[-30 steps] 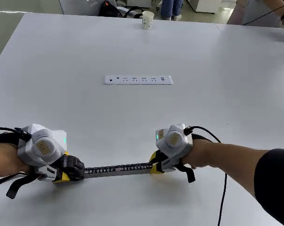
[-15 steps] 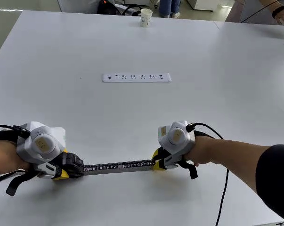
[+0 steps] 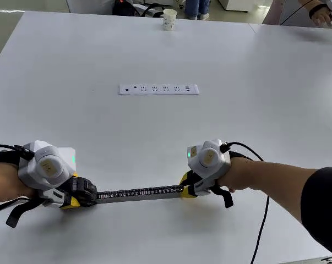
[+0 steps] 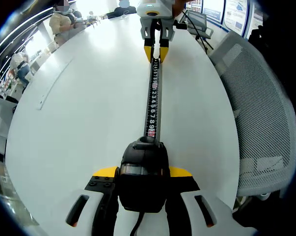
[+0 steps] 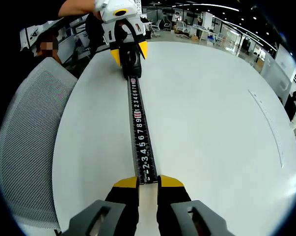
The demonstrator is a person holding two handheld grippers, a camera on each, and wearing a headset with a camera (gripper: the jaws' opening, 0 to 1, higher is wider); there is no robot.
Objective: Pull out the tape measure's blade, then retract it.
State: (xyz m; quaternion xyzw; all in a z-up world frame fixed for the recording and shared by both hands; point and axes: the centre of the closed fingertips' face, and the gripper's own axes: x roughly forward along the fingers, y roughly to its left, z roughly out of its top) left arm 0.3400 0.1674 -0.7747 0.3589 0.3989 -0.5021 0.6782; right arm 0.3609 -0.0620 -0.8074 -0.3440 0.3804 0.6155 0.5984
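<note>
A black tape measure case (image 3: 84,192) (image 4: 144,173) sits on the white table, and my left gripper (image 3: 72,199) (image 4: 143,172) is shut on it. Its blade (image 3: 139,193) (image 4: 153,98) (image 5: 139,135) runs out flat along the table toward the right. My right gripper (image 3: 184,188) (image 5: 148,183) is shut on the blade's end, its yellow-tipped jaws pinching it. In the right gripper view the case (image 5: 130,58) shows far off, held by the left gripper (image 5: 129,51). The left gripper view has the right gripper (image 4: 156,51) at the blade's far end.
A white power strip (image 3: 158,89) lies mid-table beyond the blade. A paper cup (image 3: 169,19) stands near the far edge. A grey mesh chair (image 4: 258,118) (image 5: 27,142) is beside the table's near edge. A black cable (image 3: 260,220) trails from the right gripper.
The right gripper has moved a little further right, drawing slightly more blade out. The left gripper holds the case in about the same place. The head camera has tilted a bit.
</note>
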